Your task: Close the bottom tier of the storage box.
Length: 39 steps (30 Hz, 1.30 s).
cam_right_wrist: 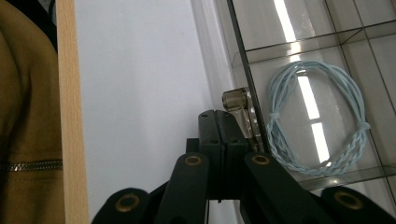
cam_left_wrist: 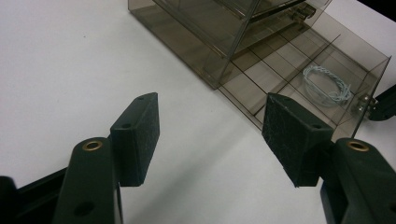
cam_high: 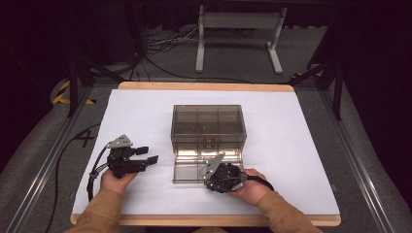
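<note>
Presently the right gripper (cam_right_wrist: 223, 122) has its jaws pressed together beside the latch (cam_right_wrist: 237, 103) on the open lid of the box (cam_high: 208, 127) at mid-table; the left gripper (cam_left_wrist: 212, 135) idles, jaws apart. To close the lid, lift from under its front edge, keeping clear of the blue cord (cam_right_wrist: 317, 116) lying on the lid's clear panel.

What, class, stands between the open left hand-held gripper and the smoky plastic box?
Nothing visible: bare white table cover lies between the left hand-held gripper and the plastic box. The right hand-held gripper is shut at the lid's latch.
</note>
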Each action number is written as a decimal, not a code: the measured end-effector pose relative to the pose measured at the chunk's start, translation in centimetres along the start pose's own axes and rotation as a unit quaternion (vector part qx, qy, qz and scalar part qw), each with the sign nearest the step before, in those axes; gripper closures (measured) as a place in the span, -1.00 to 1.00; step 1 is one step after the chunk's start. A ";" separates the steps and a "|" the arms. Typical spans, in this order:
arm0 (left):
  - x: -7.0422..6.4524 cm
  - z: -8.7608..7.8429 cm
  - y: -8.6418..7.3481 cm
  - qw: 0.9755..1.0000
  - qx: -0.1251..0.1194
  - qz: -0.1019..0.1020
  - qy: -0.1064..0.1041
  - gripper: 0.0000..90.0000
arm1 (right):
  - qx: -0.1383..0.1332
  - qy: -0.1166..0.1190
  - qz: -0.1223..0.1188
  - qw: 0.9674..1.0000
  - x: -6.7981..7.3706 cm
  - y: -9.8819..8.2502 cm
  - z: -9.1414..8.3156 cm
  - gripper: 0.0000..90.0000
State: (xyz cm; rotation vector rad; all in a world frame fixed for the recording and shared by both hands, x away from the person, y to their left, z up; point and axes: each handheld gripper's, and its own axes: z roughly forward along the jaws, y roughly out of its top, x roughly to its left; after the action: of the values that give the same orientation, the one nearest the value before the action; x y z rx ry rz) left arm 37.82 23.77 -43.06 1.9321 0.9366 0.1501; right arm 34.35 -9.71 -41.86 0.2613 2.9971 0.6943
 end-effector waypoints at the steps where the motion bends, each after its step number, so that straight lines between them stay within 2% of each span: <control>1: 0.0 0.0 0.0 1.000 0.000 0.000 0.000 -0.16 | -0.003 -0.002 0.000 1.000 0.0 0.0 0.0 1.00; 16: 0.0 -0.1 0.0 1.000 0.001 0.000 0.000 -0.16 | -0.010 -0.014 0.009 1.000 -1.5 0.3 0.2 1.00; 23: 0.0 -0.1 -0.1 1.000 0.003 -0.001 0.001 -0.17 | -0.011 -0.019 0.026 0.999 -2.2 0.4 0.3 1.00; 26: 0.0 -0.1 -0.1 1.000 0.003 -0.001 0.001 -0.17 | -0.011 -0.021 0.024 0.999 -2.5 0.4 0.3 1.00; 29: 0.0 -0.3 -0.1 1.000 0.004 -0.001 0.003 -0.17 | -0.017 -0.029 0.025 0.999 -2.9 0.4 0.4 1.00; 30: 0.0 -0.3 -0.2 1.000 0.004 0.001 0.006 -0.17 | -0.016 -0.028 0.033 0.999 -2.9 0.4 0.4 1.00; 39: -0.3 -0.5 -0.3 1.000 0.008 0.007 0.015 -0.17 | -0.022 -0.043 0.033 0.998 -3.8 0.6 0.5 1.00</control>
State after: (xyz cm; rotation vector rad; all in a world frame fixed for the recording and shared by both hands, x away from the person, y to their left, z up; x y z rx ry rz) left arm 37.21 23.95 -42.95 1.9571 0.9456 0.1799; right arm 38.21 -9.63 -42.04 0.3783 2.9001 0.7349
